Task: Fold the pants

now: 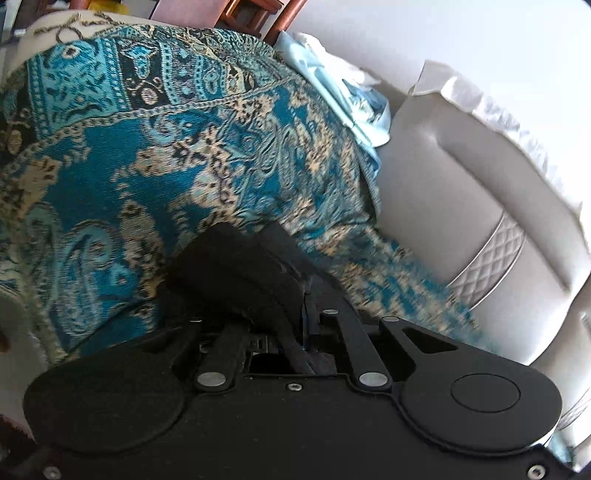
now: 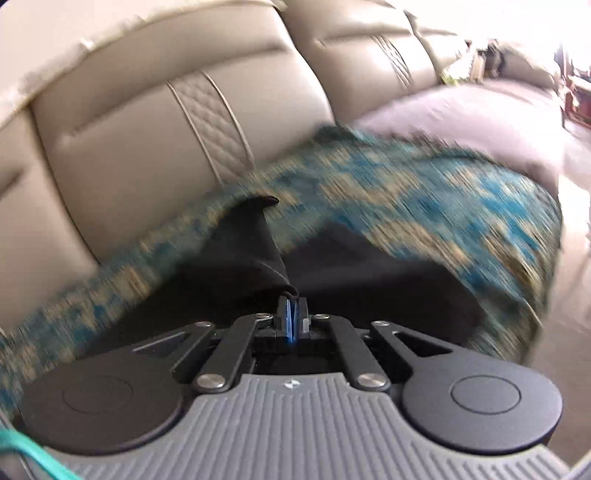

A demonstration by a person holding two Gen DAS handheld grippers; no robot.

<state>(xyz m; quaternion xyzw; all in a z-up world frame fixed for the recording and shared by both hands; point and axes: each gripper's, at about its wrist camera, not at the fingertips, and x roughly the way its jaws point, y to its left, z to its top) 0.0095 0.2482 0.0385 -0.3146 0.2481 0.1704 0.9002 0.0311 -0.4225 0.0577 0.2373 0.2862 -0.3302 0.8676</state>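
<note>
The pants [image 1: 229, 266] are black cloth, lying over a teal and beige patterned throw [image 1: 155, 158] on a sofa. In the left wrist view a thick bunch of that black cloth covers the fingers of my left gripper [image 1: 295, 314], which is shut on it. In the right wrist view my right gripper [image 2: 292, 314] is shut on a pinched edge of the pants [image 2: 255, 254]. A pointed flap rises from its fingertips, and more black cloth spreads out beneath and to the right. The right wrist view is blurred by motion.
Beige leather sofa back cushions [image 2: 155, 147] with a quilted strip [image 1: 491, 254] stand behind the throw. Light blue and white cloth [image 1: 343, 88] is piled at the throw's far edge. Wooden furniture [image 1: 255, 14] shows beyond the sofa. A grey cover [image 2: 454, 118] lies further along the seat.
</note>
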